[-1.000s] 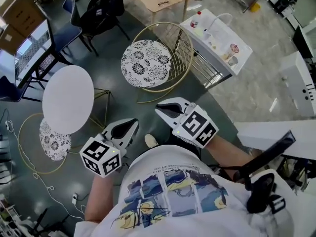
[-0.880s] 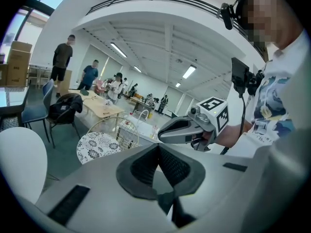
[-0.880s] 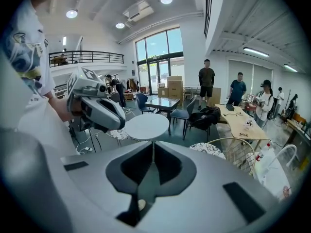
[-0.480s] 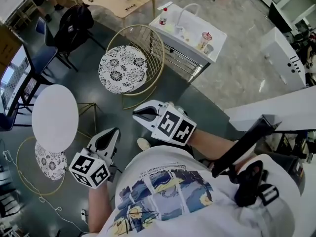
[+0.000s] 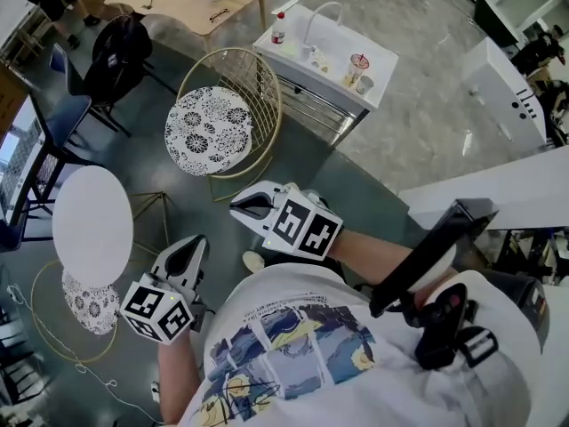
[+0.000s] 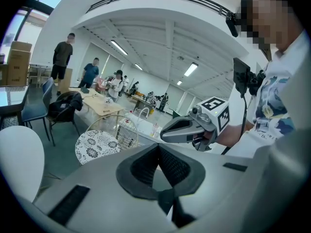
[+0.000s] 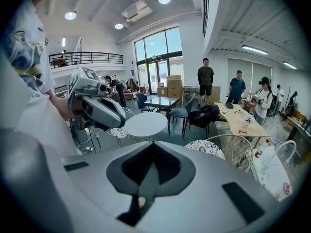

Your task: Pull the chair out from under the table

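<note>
The round white desk [image 5: 92, 225] stands on the dark floor, at the left in the head view. A gold wire chair [image 5: 87, 302] with a flowery cushion sits partly under the desk. Its seat peeks out at the desk edge nearest the person.

A second flowery chair [image 5: 209, 130] stands out on the floor, well apart from the desk. So one chair is tucked in and one is out. That could mean the tucked chair is waiting to be pulled, or that the far chair is already out.

The tucked chair lies to the left of the left claw [image 5: 192, 244], which is the nearer claw. The right claw [image 5: 238, 208] is farther from it and points toward the second chair. Both claws are closed and hold nothing.
</note>
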The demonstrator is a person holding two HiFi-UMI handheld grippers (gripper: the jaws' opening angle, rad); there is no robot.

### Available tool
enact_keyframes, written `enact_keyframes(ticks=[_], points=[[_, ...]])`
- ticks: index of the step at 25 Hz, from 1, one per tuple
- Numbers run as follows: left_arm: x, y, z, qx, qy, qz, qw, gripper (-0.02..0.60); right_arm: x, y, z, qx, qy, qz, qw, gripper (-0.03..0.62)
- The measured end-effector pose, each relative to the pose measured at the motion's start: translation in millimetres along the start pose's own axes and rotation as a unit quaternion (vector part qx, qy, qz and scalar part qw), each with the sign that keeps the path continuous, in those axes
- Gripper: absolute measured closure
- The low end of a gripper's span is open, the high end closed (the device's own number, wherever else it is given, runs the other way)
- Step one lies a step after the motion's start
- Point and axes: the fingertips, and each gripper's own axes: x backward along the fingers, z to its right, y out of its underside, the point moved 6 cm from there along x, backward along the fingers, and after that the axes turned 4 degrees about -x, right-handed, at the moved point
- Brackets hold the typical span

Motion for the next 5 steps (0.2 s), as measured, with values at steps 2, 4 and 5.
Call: enact_keyframes(ticks=[2, 4, 5], points=[[-8.2, -3.8, -4.0, 0.001, -0.001, -0.001, 1.0000, 0.572, -1.9, 1.2, 10.0, -0.001, -0.002, -0.003, 1.000, 0.583], [-16.6, -7.2, -7.2, 0.002, -0.001, -0.003, 1.0000, 0.572, -3.2, 2.2, 20.5, -0.001, -0.003, -0.004, 1.000, 0.583], [-20.8, -8.8, -8.8, 0.003, -0.002, -0.004, 1.0000, 0.572, -3.7, 2.7, 25.8, -0.001, -0.004, -0.005, 1.000, 0.583]])
